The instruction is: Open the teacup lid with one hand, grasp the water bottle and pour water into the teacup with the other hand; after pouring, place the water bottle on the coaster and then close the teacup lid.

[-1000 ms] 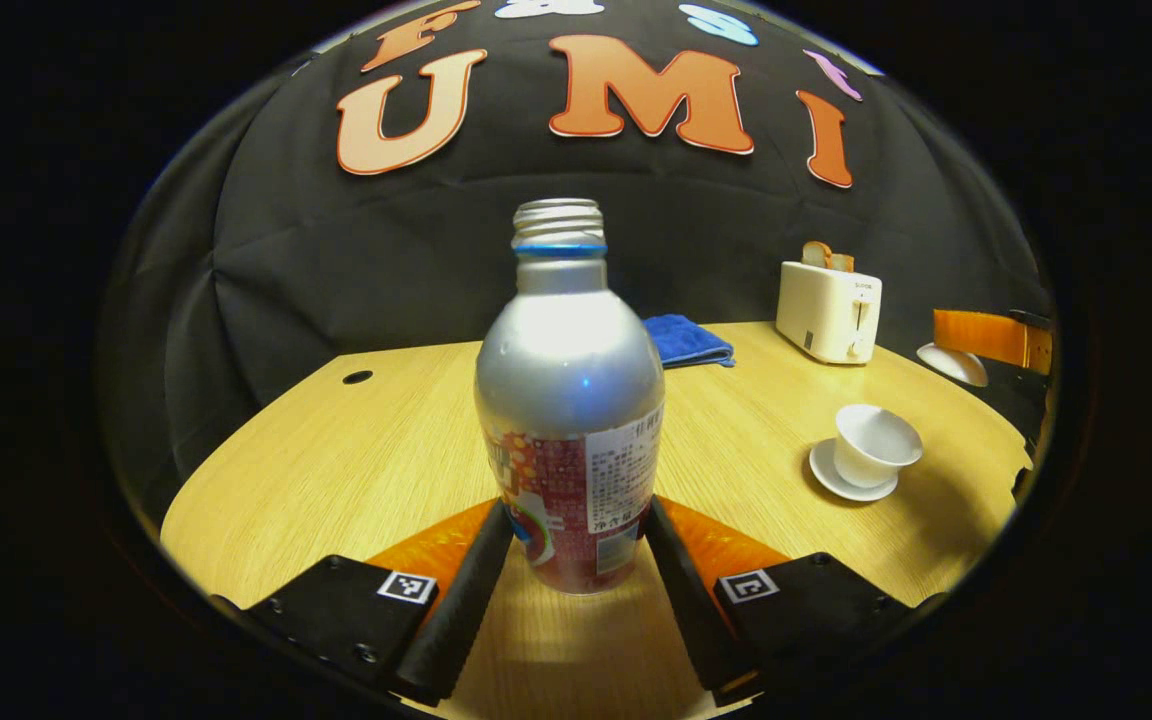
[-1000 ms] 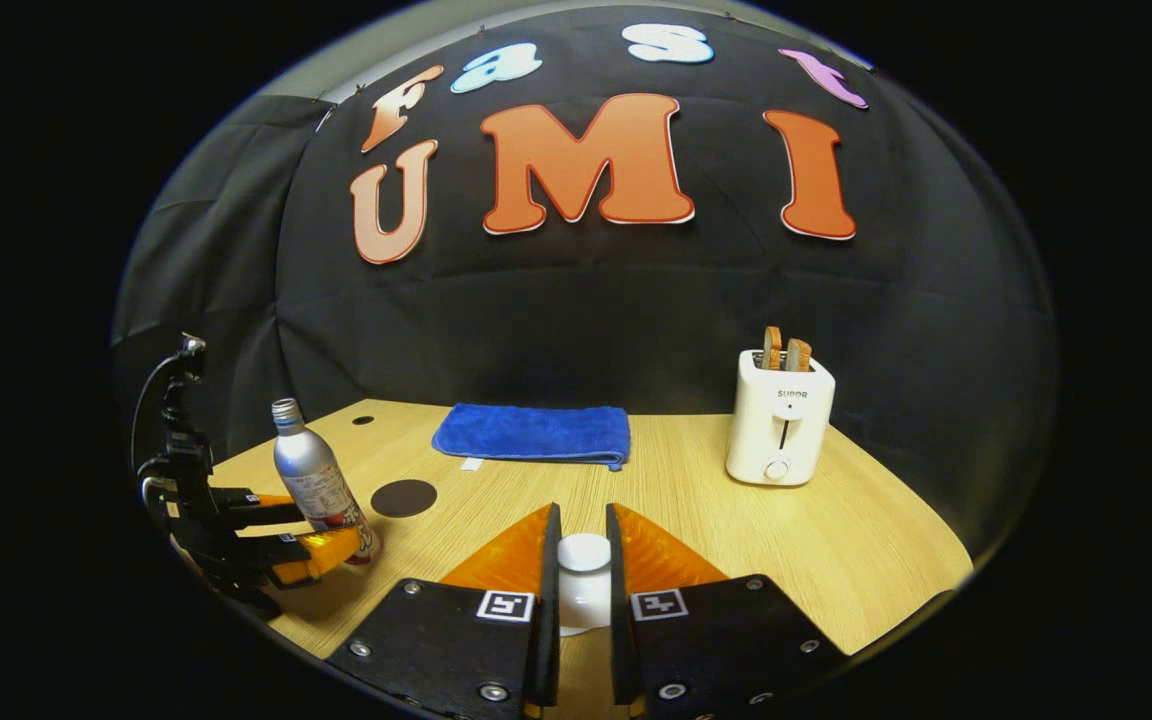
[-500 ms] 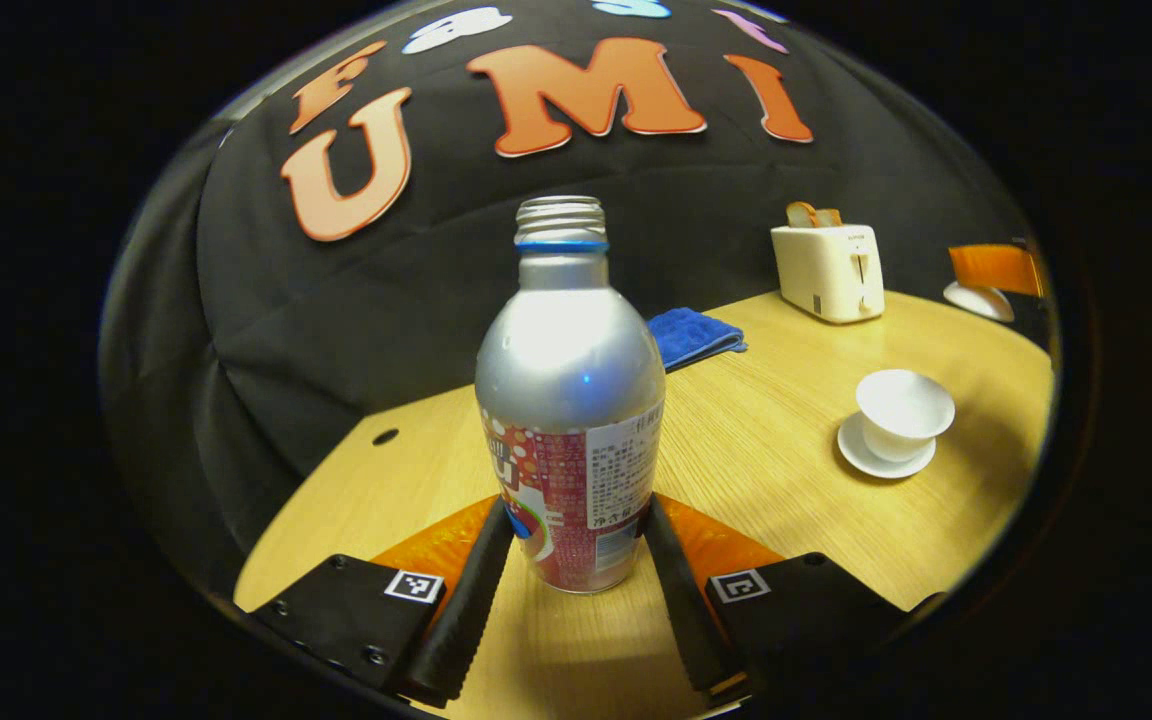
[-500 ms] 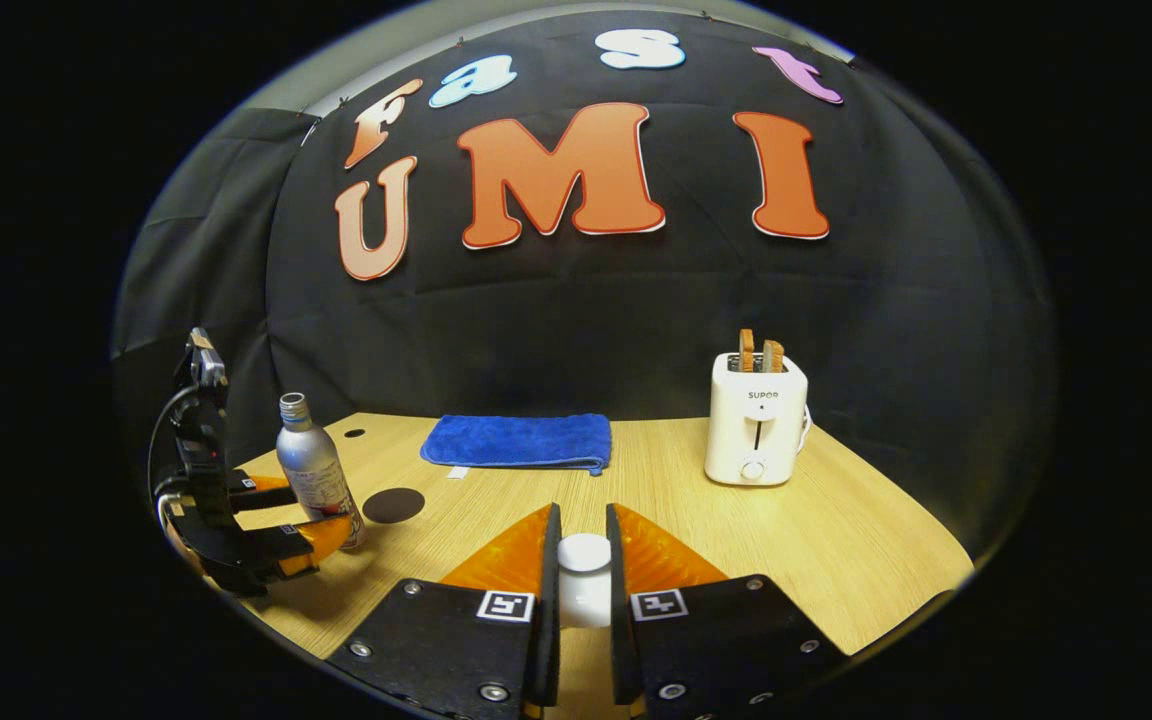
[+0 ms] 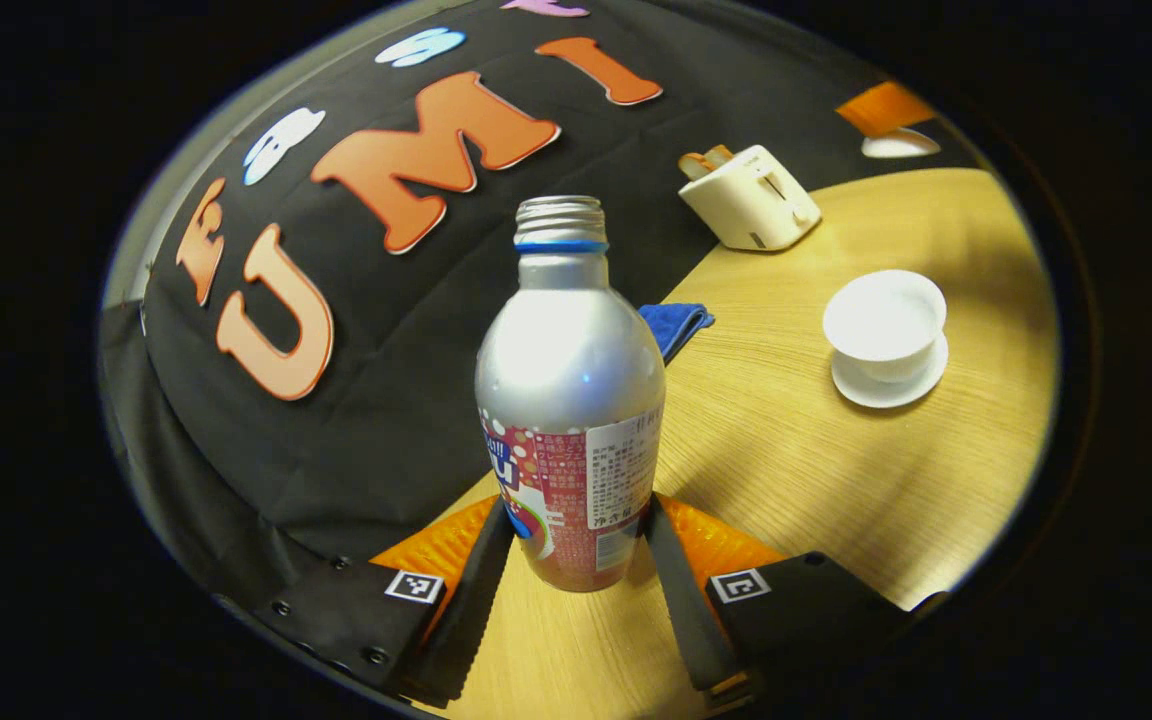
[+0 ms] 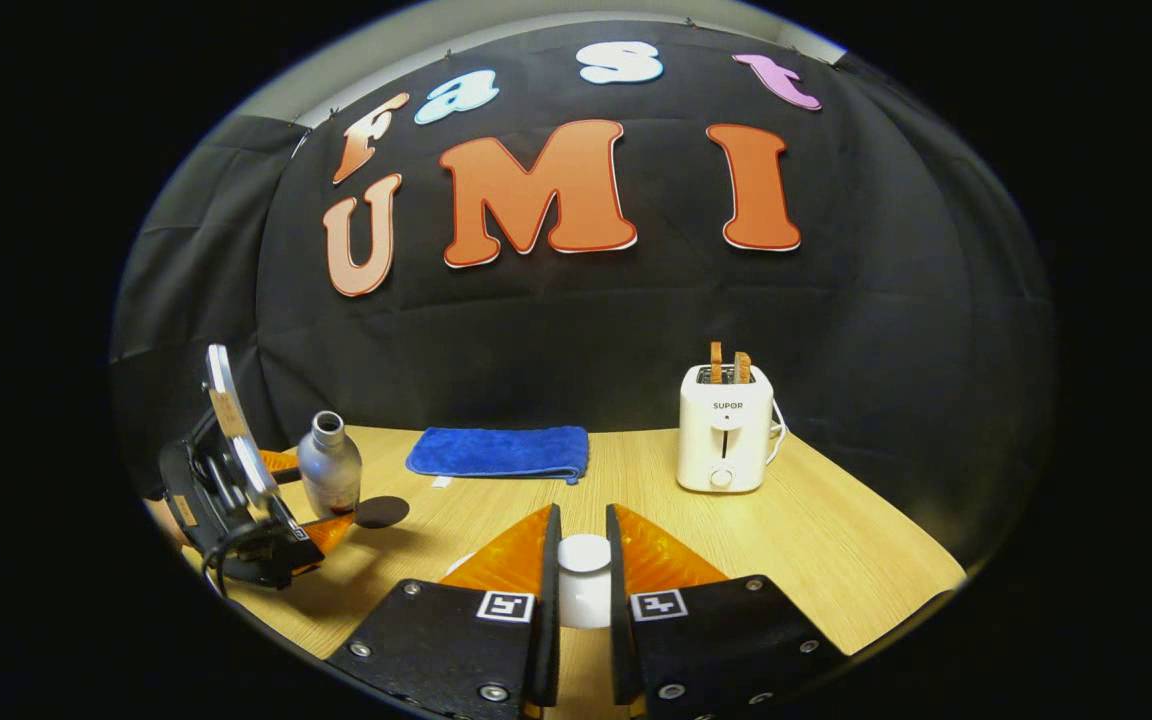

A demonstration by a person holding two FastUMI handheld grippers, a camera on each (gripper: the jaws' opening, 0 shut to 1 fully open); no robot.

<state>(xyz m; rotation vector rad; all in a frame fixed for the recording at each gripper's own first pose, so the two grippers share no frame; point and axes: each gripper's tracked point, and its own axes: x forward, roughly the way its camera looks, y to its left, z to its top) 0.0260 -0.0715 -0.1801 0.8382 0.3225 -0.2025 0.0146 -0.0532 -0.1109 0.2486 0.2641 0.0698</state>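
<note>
Tilted and swung the water bottle (image 5: 570, 400), clamped low in the left gripper (image 5: 570, 560), toward the open teacup (image 5: 886, 325) at right of frame, kept the lid (image 6: 584, 553) pinched in the right gripper (image 6: 582, 590), and risked spilling short if tipped before reaching the rim.

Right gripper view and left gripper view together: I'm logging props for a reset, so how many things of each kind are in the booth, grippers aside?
Bottle: 1
Teacup: 1
Saucer: 1
Teacup lid: 1
Coaster: 1
Blue towel: 1
Toaster: 1
Toast slices: 2
Total: 9
</note>
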